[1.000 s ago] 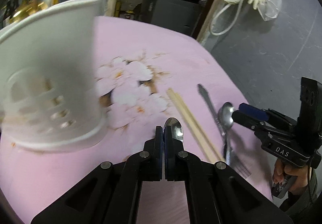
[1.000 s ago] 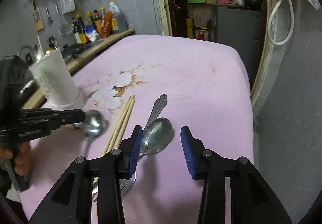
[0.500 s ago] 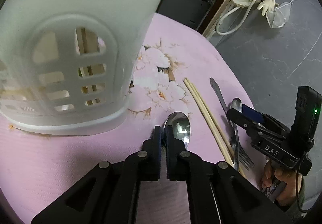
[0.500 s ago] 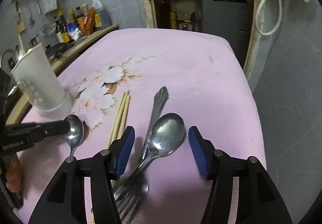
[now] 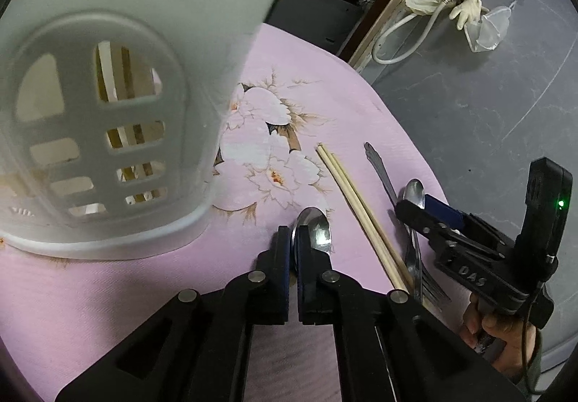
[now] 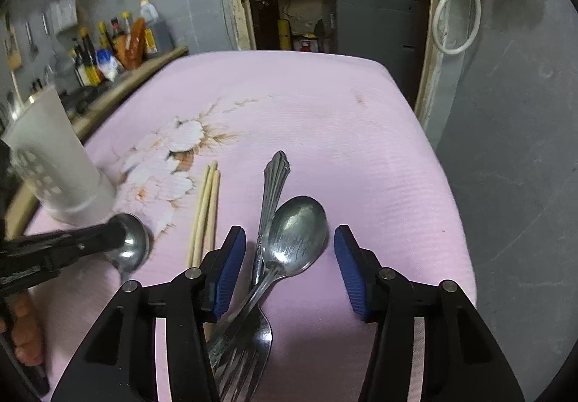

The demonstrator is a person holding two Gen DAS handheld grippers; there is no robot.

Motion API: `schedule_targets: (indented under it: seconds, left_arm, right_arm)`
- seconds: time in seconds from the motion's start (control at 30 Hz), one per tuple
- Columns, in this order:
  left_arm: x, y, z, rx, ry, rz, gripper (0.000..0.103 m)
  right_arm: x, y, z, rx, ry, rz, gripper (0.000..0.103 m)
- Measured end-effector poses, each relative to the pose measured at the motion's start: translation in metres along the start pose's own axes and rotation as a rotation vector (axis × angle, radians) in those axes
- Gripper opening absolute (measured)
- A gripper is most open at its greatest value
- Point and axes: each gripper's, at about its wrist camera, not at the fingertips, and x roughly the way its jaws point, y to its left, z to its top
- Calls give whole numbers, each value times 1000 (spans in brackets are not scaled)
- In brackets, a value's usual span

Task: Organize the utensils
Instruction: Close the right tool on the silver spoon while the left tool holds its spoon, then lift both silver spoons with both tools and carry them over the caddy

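My left gripper (image 5: 293, 239) is shut on a small steel spoon (image 5: 318, 230), its bowl sticking out past the fingertips, just right of the white slotted utensil holder (image 5: 108, 95). The right wrist view shows the same held spoon (image 6: 132, 243) low beside the holder (image 6: 54, 163). My right gripper (image 6: 289, 257) hovers over a large spoon (image 6: 298, 232) that lies across a fork (image 6: 253, 337). Its jaws are closing with the spoon's bowl between them, and the pads are clear of it. A pair of chopsticks (image 6: 206, 210) lies left of the fork.
A pink flowered cloth (image 6: 325, 106) covers the table, whose right edge drops to a grey floor. Chopstick-like sticks show through the holder's slots. Bottles (image 6: 108, 48) stand on a counter at the back left. A hose and gloves (image 5: 451, 4) hang by the doorway.
My left gripper has carried the small spoon closer to the holder, which now fills the upper left. My right gripper has dropped nearer the large spoon and its jaws stand wider than a second ago.
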Motion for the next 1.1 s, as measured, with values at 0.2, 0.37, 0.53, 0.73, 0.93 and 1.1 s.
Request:
schedule_targets:
  seconds: [0.2, 0.37, 0.53, 0.73, 0.93, 1.1]
  left_arm:
    - [-5, 4, -2, -24, -6, -21, 1]
    - [-9, 1, -2, -27, -17, -23, 1]
    - [-18, 3, -4, -29, -60, -40, 1]
    - [-28, 0, -7, 3, -129, -48, 1]
    - [-36, -2, -9, 12, -200, -31, 1]
    - [-49, -13, -13, 45, -292, 49, 1]
  right_arm:
    - [3, 9, 0, -49, 10, -81, 43]
    - [2, 10, -1, -57, 8, -94, 41]
    - [-2, 8, -1, -49, -12, -83, 35]
    - [-22, 8, -4, -43, -118, -57, 35]
    - [-52, 27, -11, -122, -294, -71, 35]
    - [-75, 44, -20, -196, -437, -84, 35]
